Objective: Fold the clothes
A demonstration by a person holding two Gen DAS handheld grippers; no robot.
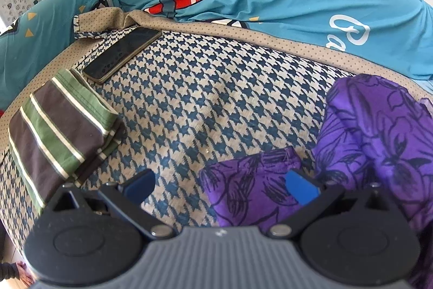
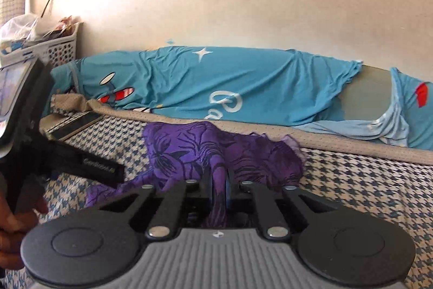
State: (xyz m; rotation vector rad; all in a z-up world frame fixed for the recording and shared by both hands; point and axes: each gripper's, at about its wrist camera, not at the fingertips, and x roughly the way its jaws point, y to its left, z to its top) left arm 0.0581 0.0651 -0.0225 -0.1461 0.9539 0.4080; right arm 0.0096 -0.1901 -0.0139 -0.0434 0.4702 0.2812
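Left wrist view: purple garment (image 1: 373,132) right of spread left gripper (image 1: 227,183); right gripper (image 2: 219,180) clamped on it.

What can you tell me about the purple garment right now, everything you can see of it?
The purple garment is thin, soft-looking cloth printed with dark outlined flowers. It lies crumpled and unfolded on the houndstooth mat, bunched into folds, one frayed-looking edge toward the blue bedding. The right gripper is shut on a pinched ridge of it. The left gripper is open, one blue pad over a flat corner of the cloth, not gripping.
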